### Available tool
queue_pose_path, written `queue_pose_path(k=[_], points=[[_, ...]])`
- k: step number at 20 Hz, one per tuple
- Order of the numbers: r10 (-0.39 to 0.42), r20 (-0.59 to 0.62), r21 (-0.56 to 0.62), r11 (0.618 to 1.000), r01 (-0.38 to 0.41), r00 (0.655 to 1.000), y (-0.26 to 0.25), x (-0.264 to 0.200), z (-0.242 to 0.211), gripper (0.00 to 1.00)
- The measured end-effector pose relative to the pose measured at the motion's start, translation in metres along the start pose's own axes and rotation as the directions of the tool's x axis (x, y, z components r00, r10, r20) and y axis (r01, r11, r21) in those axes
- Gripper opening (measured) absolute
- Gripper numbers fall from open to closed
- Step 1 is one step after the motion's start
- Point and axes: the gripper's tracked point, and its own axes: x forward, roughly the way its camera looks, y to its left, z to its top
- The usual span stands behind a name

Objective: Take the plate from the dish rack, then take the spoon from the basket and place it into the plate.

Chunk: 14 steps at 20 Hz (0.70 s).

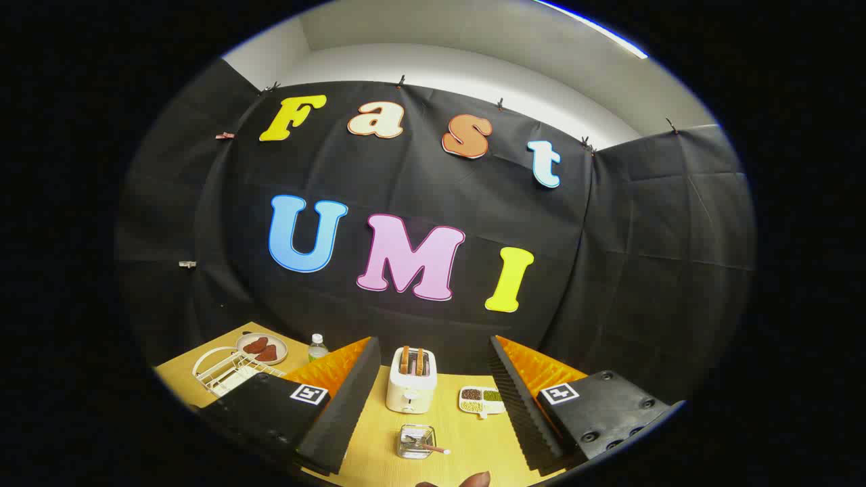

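Note:
My gripper (431, 346) hangs open above the wooden table (467, 443), nothing between its fingers. A small clear basket (415, 441) sits between the fingers, close to me, and a spoon (433, 448) lies in it with its handle sticking out to the right. A white wire dish rack (222, 369) stands to the left, partly hidden behind the left finger (338, 385). Something pale lies inside it, but I cannot tell whether it is a plate. Beyond the rack a round plate (262, 348) carries brown pieces.
A white toaster (411, 389) with two slices in its slots stands beyond the basket, between the fingers. To its right is a small white tray (482, 399) of beans. A small bottle (317, 347) stands beside the round plate. A person's fingertip (475, 479) shows near me.

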Motion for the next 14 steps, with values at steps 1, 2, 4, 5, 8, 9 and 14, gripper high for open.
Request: queue_pose_path(k=[1, 2, 4, 5, 8, 9, 14], points=[[0.002, -0.002, -0.001, 1.0, -0.002, 1.0, 0.001, -0.001, -0.001, 0.98], [0.002, -0.005, -0.004, 1.0, -0.002, 1.0, 0.001, -0.002, -0.002, 0.98], [0.004, -0.006, -0.009, 1.0, -0.004, 1.0, 0.003, -0.007, -0.003, 0.98], [0.006, -0.008, -0.008, 1.0, -0.006, 1.0, 0.004, -0.009, -0.003, 0.98], [0.012, -0.01, -0.006, 1.0, -0.012, 1.0, 0.006, -0.011, -0.002, 0.98], [0.012, -0.01, -0.009, 1.0, -0.012, 1.0, 0.006, -0.012, -0.002, 0.98], [0.018, -0.014, -0.009, 1.0, -0.019, 1.0, 0.008, -0.013, -0.002, 0.98]])
